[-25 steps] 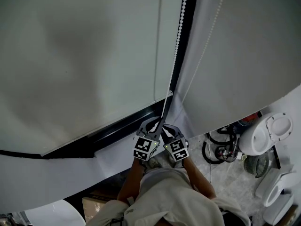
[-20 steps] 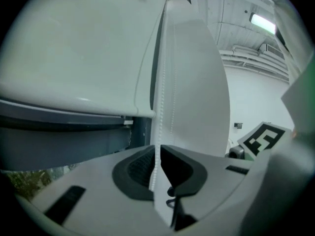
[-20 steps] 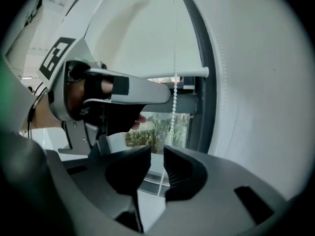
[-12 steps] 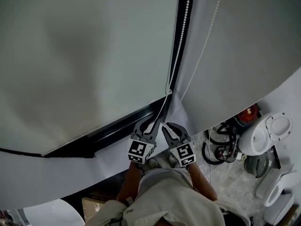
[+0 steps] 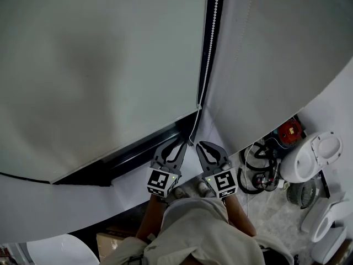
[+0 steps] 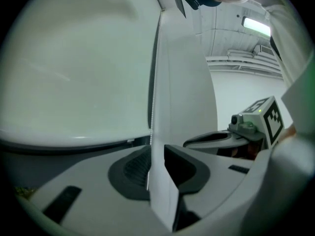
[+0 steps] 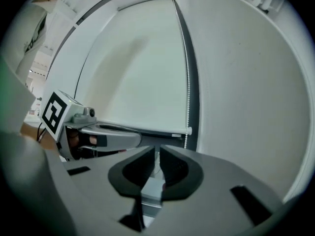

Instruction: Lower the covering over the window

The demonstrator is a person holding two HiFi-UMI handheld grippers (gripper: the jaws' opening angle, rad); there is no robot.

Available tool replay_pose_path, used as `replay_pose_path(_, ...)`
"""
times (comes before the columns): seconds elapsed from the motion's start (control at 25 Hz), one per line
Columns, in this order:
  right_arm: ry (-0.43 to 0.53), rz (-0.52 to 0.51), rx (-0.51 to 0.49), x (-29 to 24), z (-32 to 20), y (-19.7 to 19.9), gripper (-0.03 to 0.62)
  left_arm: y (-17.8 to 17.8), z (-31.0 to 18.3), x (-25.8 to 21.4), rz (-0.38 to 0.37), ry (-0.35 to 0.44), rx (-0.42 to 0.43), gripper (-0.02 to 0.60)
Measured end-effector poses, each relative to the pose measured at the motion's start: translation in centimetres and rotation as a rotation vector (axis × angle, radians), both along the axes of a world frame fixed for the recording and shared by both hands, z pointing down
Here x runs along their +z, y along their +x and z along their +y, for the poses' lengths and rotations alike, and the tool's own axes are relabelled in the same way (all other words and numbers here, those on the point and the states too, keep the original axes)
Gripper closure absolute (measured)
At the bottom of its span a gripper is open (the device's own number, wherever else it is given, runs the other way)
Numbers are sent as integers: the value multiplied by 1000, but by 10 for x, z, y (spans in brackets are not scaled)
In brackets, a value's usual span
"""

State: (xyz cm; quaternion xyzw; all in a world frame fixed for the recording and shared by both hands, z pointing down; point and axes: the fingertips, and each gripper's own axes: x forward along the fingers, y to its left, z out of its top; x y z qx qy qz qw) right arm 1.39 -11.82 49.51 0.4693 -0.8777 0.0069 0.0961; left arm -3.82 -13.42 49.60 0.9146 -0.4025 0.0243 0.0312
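Blind chain [image 5: 210, 37] passes loose through just-opened left gripper [image 6: 156, 151]; right gripper [image 7: 158, 150] just clamped it, half-hidden.

We can read no words, numbers, brand marks or signs anywhere in these views. The only print is the black-and-white square markers [image 5: 159, 182] on the cubes of the left gripper [image 5: 180, 143] and the right gripper [image 5: 201, 146], low in the middle of the head view. They carry block patterns, not letters or digits. One such marker also shows at the right edge of the left gripper view and one at the left edge of the right gripper view.
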Motion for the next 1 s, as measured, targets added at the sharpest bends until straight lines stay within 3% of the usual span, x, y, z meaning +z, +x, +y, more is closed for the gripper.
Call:
replay_pose_path(0.36,56,-1,46,-26,7,9,565,18,11,-24,14,45,47,505)
replay_pose_path(1.0,141,22,55,-58,6,17,576,32,7,-49,8,97,59,506)
